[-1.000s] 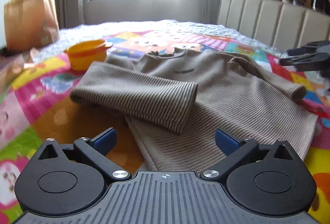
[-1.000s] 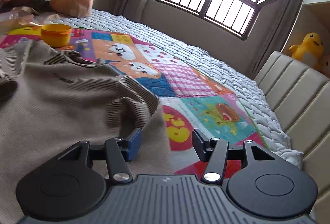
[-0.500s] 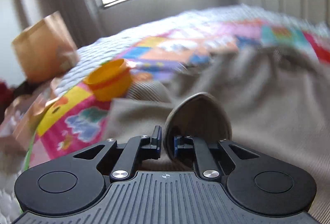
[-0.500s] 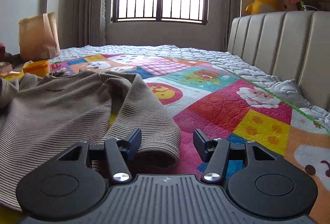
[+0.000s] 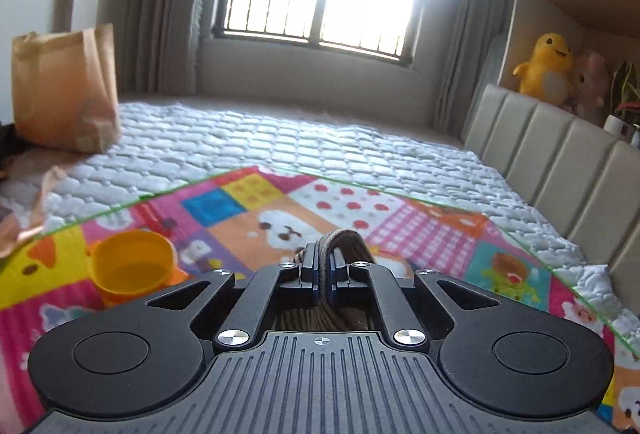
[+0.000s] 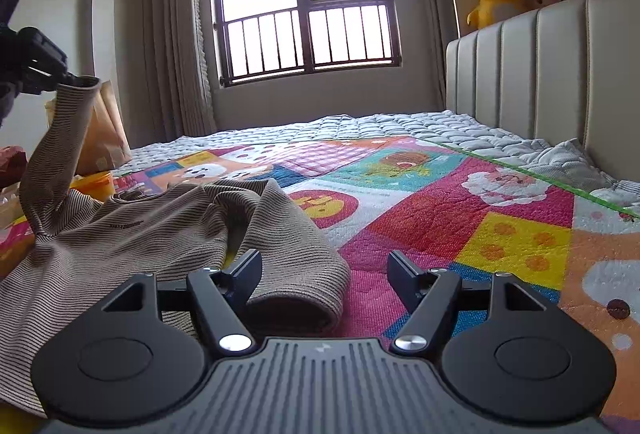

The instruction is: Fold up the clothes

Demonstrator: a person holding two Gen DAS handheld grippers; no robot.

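In the left wrist view, your left gripper [image 5: 323,276] is clamped tight on a fold of the striped brown sweater [image 5: 344,240], which sticks up between the two fingers and hangs down behind them. Beyond it lies the colourful play mat [image 5: 256,202] spread over a white quilted bedcover [image 5: 248,142]. A yellow cup [image 5: 130,266] stands on the mat to the left of the gripper, and a brown paper bag [image 5: 64,90] stands farther back on the left. A yellow plush duck [image 5: 546,64] sits on the shelf above the padded headboard [image 5: 560,154].

In the right wrist view, your right gripper [image 6: 324,272] sits low over the mat [image 6: 460,218], and its jaws are opening. The end of the sweater's [image 6: 160,230] near sleeve lies between the fingers, just against the left one, but the pads do not press on it. The body of the sweater lies flat on the mat to the left. Its far sleeve rises steeply to the upper left, where your left gripper [image 6: 66,78] holds the cuff up in the air, in front of the paper bag [image 6: 106,134].
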